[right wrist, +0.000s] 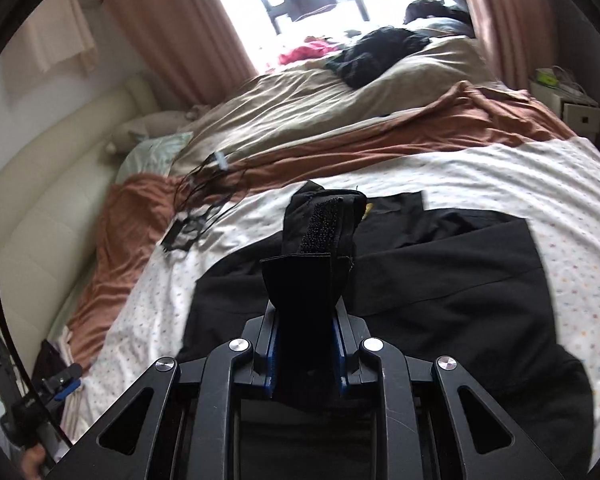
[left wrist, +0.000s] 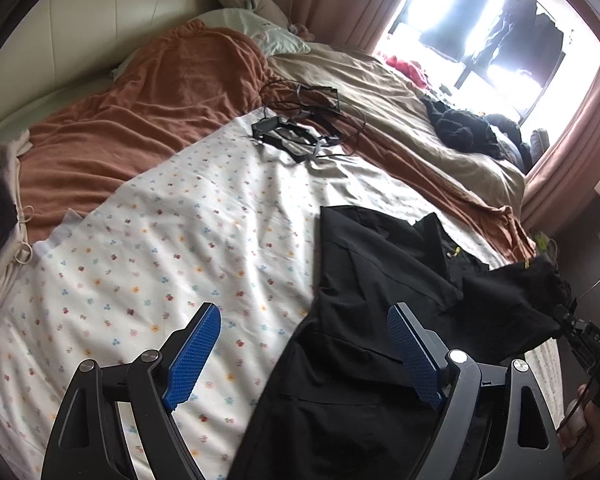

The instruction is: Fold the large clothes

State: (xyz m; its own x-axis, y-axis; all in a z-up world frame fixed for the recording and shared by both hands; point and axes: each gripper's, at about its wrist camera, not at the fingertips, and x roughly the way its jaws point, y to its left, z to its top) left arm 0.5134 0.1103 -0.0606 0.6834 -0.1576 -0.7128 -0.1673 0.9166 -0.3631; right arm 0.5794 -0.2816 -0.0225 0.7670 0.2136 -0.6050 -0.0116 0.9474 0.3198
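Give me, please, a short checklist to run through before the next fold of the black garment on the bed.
1. Right gripper clamped on the garment's cuff: ok.
2. Left gripper open and free: ok.
3. Black garment lying flat on the floral sheet: not ok, it is creased.
4. Cables clear of the garment: ok.
5. Whole garment in view: cannot tell.
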